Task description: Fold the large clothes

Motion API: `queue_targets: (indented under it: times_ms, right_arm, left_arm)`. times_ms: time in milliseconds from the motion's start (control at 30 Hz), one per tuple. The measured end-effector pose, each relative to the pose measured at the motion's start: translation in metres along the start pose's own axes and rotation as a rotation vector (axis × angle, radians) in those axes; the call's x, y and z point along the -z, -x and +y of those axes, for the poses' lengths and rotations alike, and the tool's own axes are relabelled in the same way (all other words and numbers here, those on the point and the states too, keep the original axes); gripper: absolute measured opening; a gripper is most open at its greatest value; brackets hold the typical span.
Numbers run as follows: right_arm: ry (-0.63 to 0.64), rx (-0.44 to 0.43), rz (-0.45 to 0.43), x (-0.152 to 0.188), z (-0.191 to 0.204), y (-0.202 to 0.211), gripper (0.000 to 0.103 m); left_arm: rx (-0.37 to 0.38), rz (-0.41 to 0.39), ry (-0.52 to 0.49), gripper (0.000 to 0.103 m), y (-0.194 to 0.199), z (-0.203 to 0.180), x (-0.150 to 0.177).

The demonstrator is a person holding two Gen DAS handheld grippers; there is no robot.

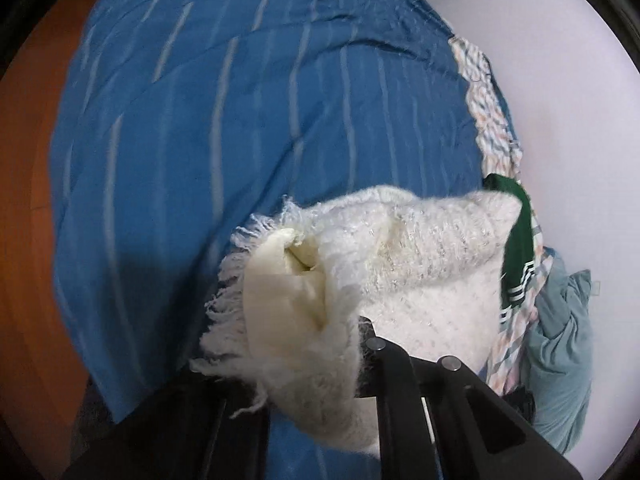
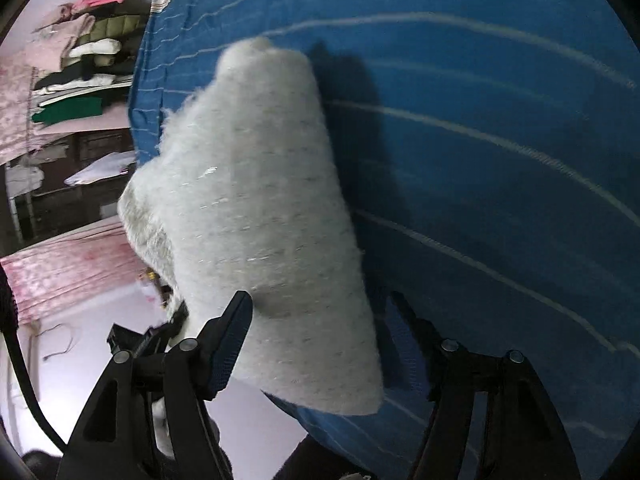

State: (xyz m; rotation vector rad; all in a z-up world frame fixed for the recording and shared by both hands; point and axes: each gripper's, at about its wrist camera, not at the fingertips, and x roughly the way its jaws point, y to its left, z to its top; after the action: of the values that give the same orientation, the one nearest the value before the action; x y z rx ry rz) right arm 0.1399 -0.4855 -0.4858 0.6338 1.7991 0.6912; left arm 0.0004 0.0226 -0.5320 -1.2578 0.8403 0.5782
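A fluffy white fringed knit garment (image 1: 384, 256) with a cream lining lies bunched over the blue striped bedspread (image 1: 224, 112). In the left wrist view my left gripper (image 1: 320, 344) is shut on its fringed edge; the left finger is hidden under the fabric. In the right wrist view the same white garment (image 2: 264, 216) hangs in a long fold above the bedspread (image 2: 500, 128). My right gripper (image 2: 324, 328) stands open, with its left finger (image 2: 232, 332) against the garment and its right finger (image 2: 416, 332) apart from it.
A green garment with white stripes (image 1: 516, 240), a patterned cloth (image 1: 492, 120) and a teal garment (image 1: 560, 336) lie at the bed's right edge. Shelves of stacked folded clothes (image 2: 88, 64) and a pink curtain (image 2: 68, 268) stand beyond the bed. Wooden floor (image 1: 24, 208) shows at left.
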Motion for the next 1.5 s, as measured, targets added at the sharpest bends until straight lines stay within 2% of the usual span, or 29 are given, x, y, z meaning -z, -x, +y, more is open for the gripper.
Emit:
queue_targets:
  times_ms: [67,100,133,167,200,233,300,367,467,500,633,800,933,1100,1233,1367,1467,1500]
  right_arm:
    - [0.029,-0.061,0.01,-0.009,0.0,-0.019,0.081]
    - [0.052,-0.122,0.025,-0.013,-0.001,-0.028,0.081]
    - [0.065,-0.186,0.051,-0.019,-0.003,-0.04,0.081]
    - [0.063,-0.215,0.07,-0.024,-0.005,-0.05,0.083]
    - [0.063,-0.25,0.095,-0.031,-0.005,-0.063,0.09]
    - [0.062,-0.285,0.131,-0.039,-0.005,-0.081,0.091]
    - [0.061,-0.338,0.135,-0.049,-0.002,-0.099,0.092]
    - [0.095,-0.347,0.116,-0.054,0.011,-0.108,0.092]
    - [0.092,-0.366,0.065,-0.054,0.021,-0.103,0.064]
    - [0.066,-0.391,0.048,-0.054,0.023,-0.099,0.061]
    - [0.046,-0.457,0.007,-0.056,0.044,-0.08,0.057]
    - [0.051,-0.511,-0.068,-0.083,0.08,-0.041,0.057]
    - [0.061,-0.504,-0.167,-0.134,0.109,0.012,0.057]
    - [0.062,-0.502,-0.304,-0.204,0.129,0.086,0.057]
    - [0.082,-0.493,-0.413,-0.285,0.133,0.145,0.057]
    - [0.053,-0.486,-0.47,-0.369,0.11,0.17,0.057]
    - [0.005,-0.475,-0.481,-0.418,0.076,0.163,0.057]
    - [-0.028,-0.466,-0.478,-0.437,0.058,0.156,0.057]
  left_arm:
    - [0.013,0.021,0.032,0.007,-0.013,0.01,-0.006]
    - [0.04,0.04,0.055,0.009,-0.02,0.016,-0.01]
    - [0.049,0.049,0.072,0.015,-0.032,0.014,-0.014]
    - [0.068,0.064,0.093,0.016,-0.038,0.018,-0.018]
    - [0.092,0.087,0.111,0.021,-0.045,0.021,-0.022]
    - [0.098,0.096,0.119,0.028,-0.05,0.018,-0.026]
    - [0.121,0.092,0.118,0.028,-0.053,0.019,-0.031]
    - [0.115,0.075,0.089,0.028,-0.051,0.012,-0.034]
    - [0.105,0.03,0.026,0.023,-0.041,-0.006,-0.042]
    - [0.109,0.021,0.016,0.023,-0.039,-0.013,-0.046]
    - [0.137,-0.006,-0.036,0.023,-0.025,-0.045,-0.062]
    - [0.201,-0.019,-0.13,0.023,-0.023,-0.117,-0.095]
    - [0.265,0.005,-0.197,0.023,-0.049,-0.2,-0.129]
    - [0.36,0.038,-0.315,0.023,-0.101,-0.323,-0.162]
    - [0.428,0.065,-0.397,0.023,-0.17,-0.419,-0.188]
    - [0.443,0.105,-0.442,0.023,-0.252,-0.477,-0.202]
    - [0.408,0.156,-0.479,0.023,-0.315,-0.493,-0.2]
    - [0.369,0.176,-0.497,0.023,-0.34,-0.497,-0.2]
